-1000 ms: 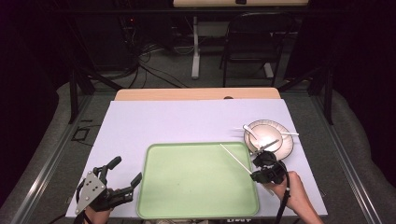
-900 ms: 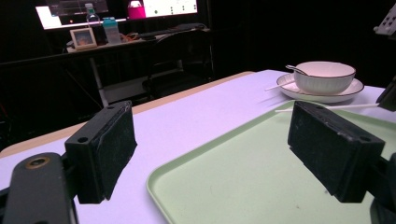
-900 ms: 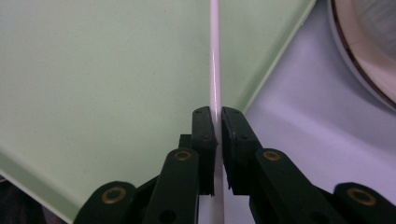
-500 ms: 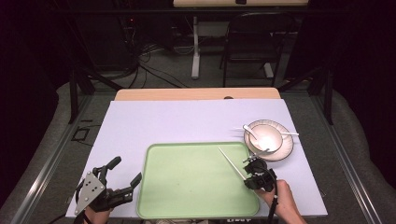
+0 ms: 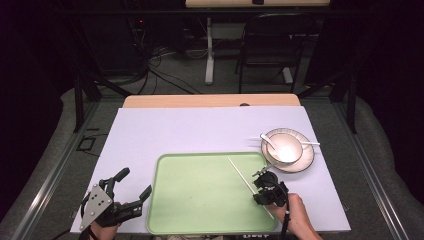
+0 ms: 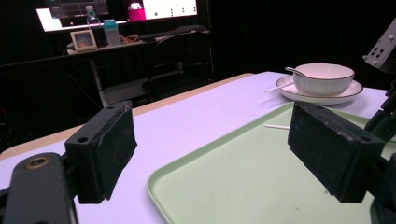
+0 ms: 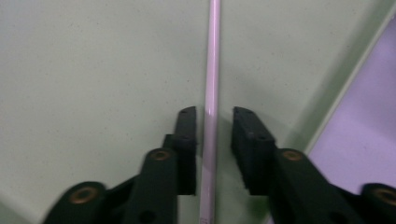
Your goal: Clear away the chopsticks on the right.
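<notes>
lavender table cover (image 5: 200,130), green tray (image 5: 200,200), dim room

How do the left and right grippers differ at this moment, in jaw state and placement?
The left gripper has its jaws spread wide with nothing between them; the right gripper has its jaws close around a white chopstick, with a slim gap at one side. The left sits off the green tray's left edge; the right is over the tray. Both are hand-held, with black jaws.

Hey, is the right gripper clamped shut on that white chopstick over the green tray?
No, in the right gripper view the chopstick runs between the right gripper's parted jaws, with a gap on one side.
</notes>
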Demonstrator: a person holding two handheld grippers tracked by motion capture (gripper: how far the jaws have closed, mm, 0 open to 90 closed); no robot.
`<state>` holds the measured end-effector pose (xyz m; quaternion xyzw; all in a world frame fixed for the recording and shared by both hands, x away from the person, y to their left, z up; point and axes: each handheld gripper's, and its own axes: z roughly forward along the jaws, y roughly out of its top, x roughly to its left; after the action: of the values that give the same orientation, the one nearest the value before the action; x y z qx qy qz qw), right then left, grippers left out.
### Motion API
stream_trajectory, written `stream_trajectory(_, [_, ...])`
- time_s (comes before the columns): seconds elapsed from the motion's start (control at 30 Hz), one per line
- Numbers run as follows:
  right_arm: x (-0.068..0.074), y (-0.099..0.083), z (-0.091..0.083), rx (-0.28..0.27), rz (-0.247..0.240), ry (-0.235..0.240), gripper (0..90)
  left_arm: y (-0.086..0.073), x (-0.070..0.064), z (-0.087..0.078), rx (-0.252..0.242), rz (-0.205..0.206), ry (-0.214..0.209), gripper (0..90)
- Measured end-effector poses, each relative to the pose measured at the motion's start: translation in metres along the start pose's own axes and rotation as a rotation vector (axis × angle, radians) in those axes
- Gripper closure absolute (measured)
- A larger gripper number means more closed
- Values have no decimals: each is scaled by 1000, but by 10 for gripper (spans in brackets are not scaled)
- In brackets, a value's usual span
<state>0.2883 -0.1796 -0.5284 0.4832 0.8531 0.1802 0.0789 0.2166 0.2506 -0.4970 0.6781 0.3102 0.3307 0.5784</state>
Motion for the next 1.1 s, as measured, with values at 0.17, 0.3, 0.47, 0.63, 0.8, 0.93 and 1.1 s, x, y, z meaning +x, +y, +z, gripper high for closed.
stream_trajectory(0.17, [-4, -2, -10, -28, -89, 4, 374, 0, 0, 0, 3, 4, 0, 151])
stream_trajectory(0.3, [-18, -4, -25, -53, -162, -38, 222, 0, 0, 0, 6, 1, 0, 151])
stream_trajectory(0.47, [-38, -7, -47, -93, -212, -10, 121, 0, 0, 1, 8, 3, 4, 151])
stream_trajectory(0.63, [-58, -5, -70, -126, -255, -31, 55, 0, 0, 2, 8, 6, 3, 151])
stream_trajectory(0.8, [-86, 4, -87, -125, -264, -49, 0, -1, 0, 1, 7, 3, 5, 151])
stream_trajectory(0.93, [-104, 11, -101, -170, -311, -53, 0, -1, 0, 1, 8, 2, 6, 151])
stream_trajectory(1.1, [-117, 24, -117, -187, -319, -81, 0, -1, 0, 2, 8, 4, 4, 151])
